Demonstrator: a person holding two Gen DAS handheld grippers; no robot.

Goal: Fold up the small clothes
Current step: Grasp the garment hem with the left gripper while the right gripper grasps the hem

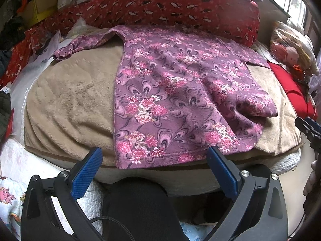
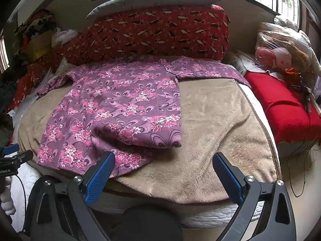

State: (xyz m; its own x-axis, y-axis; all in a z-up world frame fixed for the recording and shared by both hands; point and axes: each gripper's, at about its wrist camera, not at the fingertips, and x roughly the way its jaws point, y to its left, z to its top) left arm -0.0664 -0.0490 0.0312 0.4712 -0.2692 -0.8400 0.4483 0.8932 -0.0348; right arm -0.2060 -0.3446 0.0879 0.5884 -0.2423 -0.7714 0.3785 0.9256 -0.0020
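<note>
From my left camera, I see my left gripper (image 1: 154, 156) with its blue pads spread wide, holding nothing, poised just off the near hem of the shirt (image 1: 180, 92). The shirt is purple with pink flowers and lies on a tan blanket (image 1: 70, 100) spread over the bed. Its left sleeve (image 1: 80, 44) stretches out to the far left, and its right near corner is rumpled and folded back on itself. Behind the shirt, at the far side, sits a long red patterned pillow (image 1: 170, 6). At the right edge of this view, my right gripper's tip (image 1: 307, 128) shows.

From my right camera, my right gripper (image 2: 163, 163) is also wide open and empty, hovering over the near edge of the blanket (image 2: 220, 120), just right of the shirt's (image 2: 120, 104) rumpled corner. To the far right lies a red cloth (image 2: 280, 104).
</note>
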